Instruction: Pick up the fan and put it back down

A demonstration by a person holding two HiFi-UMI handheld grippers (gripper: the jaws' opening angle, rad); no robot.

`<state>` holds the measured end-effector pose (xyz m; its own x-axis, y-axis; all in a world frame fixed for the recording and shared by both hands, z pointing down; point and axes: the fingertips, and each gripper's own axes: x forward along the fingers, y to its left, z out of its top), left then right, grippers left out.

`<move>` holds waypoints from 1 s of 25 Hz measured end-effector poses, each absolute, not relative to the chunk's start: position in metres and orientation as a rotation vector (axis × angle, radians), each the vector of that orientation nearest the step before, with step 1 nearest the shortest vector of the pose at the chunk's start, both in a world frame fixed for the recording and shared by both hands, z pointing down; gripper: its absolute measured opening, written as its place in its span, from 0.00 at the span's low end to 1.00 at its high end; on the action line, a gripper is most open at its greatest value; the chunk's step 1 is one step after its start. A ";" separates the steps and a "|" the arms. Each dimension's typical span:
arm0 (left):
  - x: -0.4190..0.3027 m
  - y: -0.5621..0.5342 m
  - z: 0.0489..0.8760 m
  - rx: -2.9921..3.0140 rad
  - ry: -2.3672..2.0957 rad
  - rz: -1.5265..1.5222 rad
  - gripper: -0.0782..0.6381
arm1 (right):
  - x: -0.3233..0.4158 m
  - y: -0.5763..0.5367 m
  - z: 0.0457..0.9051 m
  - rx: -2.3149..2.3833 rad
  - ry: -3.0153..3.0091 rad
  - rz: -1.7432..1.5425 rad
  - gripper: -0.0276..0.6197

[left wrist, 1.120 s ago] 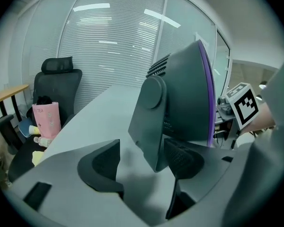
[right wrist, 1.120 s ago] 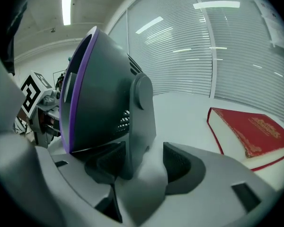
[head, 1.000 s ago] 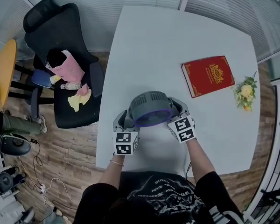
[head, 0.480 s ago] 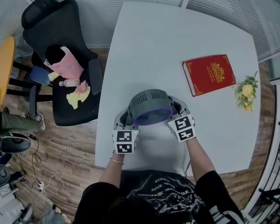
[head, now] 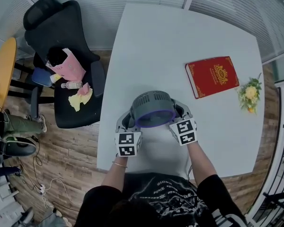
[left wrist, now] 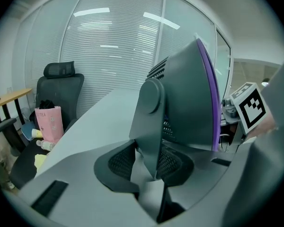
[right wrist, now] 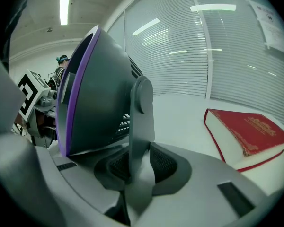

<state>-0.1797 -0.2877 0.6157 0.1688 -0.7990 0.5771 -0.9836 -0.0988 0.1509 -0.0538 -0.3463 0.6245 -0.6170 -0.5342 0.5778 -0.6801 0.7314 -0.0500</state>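
**Desk:** Where is the fan right now?

**Operator:** The fan (head: 154,109) is at the near part of the white table (head: 170,41), straight in front of me. It's a grey housing with a purple ring, and the ring faces up and back towards me. I can't tell whether its foot rests on the tabletop.

**Desk:** Left side?

**Operator:** The left gripper (head: 128,122) is at the fan's left flank. In the left gripper view the jaws are closing. The fan's grey left side arm (left wrist: 149,126) stands upright between them, and the mesh pads (left wrist: 122,162) are against it on both sides. The gap is narrow, only as wide as that arm.

**Desk:** Right side?

**Operator:** Mirror of the left. The right gripper (head: 180,115) has its jaws closing on the right side arm (right wrist: 140,126), pads touching it. Nothing else is between them.

**Desk:** Surroundings?

**Operator:** A red book (head: 212,76) lies flat to the right, well apart from the fan. A small flower bunch (head: 249,93) sits beyond it near the table edge. A black office chair (head: 61,37) stands off the table's left side.
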 end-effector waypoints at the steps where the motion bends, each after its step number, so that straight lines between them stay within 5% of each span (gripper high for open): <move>1: -0.180 -0.287 0.614 1.952 -1.677 0.482 0.27 | -0.054 -0.345 0.624 0.921 -2.391 0.361 0.18; 25: -0.167 -0.208 0.537 2.034 -1.679 0.467 0.27 | -0.039 -0.260 0.542 1.033 -2.414 0.279 0.18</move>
